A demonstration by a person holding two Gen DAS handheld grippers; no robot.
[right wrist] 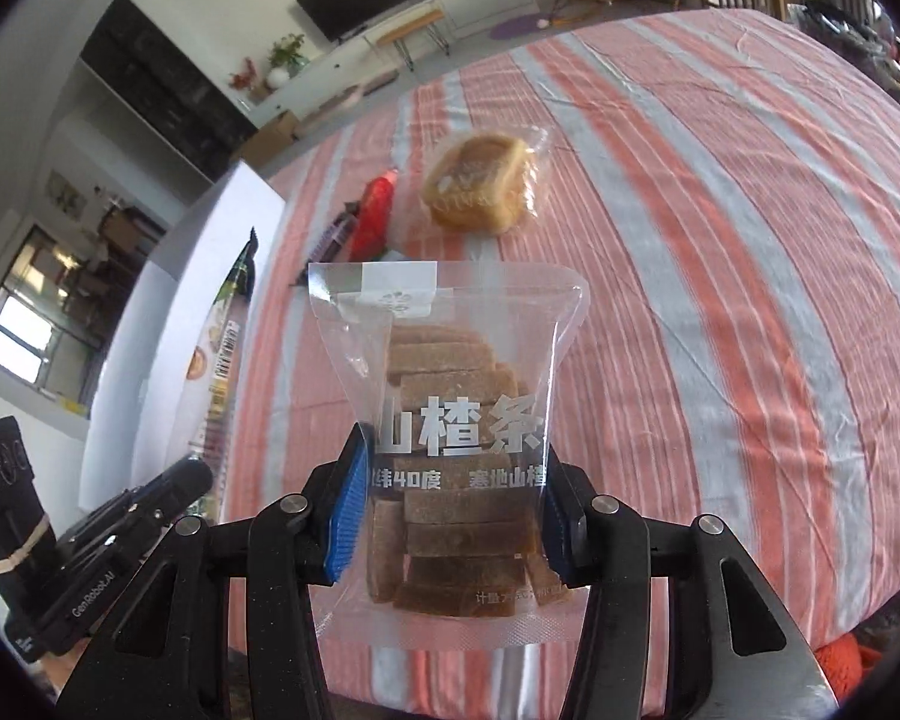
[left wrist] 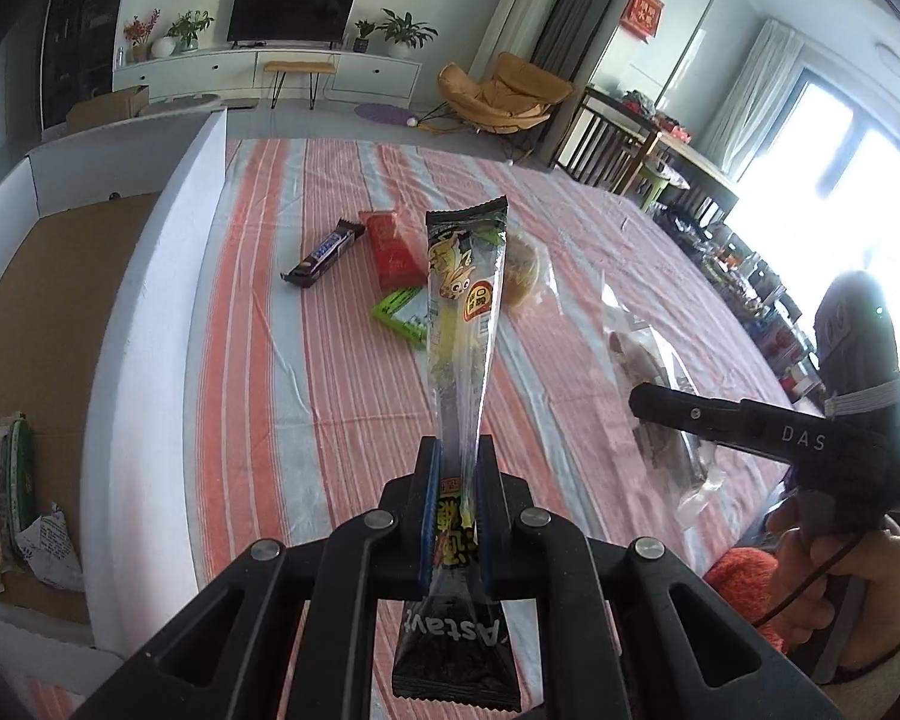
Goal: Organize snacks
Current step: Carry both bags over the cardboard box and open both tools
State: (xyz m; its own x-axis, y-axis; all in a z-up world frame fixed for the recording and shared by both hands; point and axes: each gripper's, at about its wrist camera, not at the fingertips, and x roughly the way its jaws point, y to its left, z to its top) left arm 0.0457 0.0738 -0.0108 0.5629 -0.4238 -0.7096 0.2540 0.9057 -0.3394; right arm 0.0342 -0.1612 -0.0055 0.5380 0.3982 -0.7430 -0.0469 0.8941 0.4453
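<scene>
My left gripper [left wrist: 457, 468] is shut on a long black-and-yellow snack packet [left wrist: 465, 306] and holds it up above the striped table; the packet also shows edge-on in the right wrist view [right wrist: 225, 360]. My right gripper [right wrist: 450, 480] is shut on a clear bag of brown hawthorn strips [right wrist: 456, 420], held above the table; that bag shows in the left wrist view [left wrist: 660, 396]. On the cloth lie a dark chocolate bar [left wrist: 324, 252], a red packet [left wrist: 393, 249], a green packet [left wrist: 399, 315] and a wrapped round pastry [right wrist: 480, 180].
A white cardboard box [left wrist: 144, 330] stands at the table's left, with several snack packets [left wrist: 12, 480] inside it. The table is covered by a red-and-grey striped cloth [right wrist: 720, 240]. Chairs and a TV unit are beyond the far edge.
</scene>
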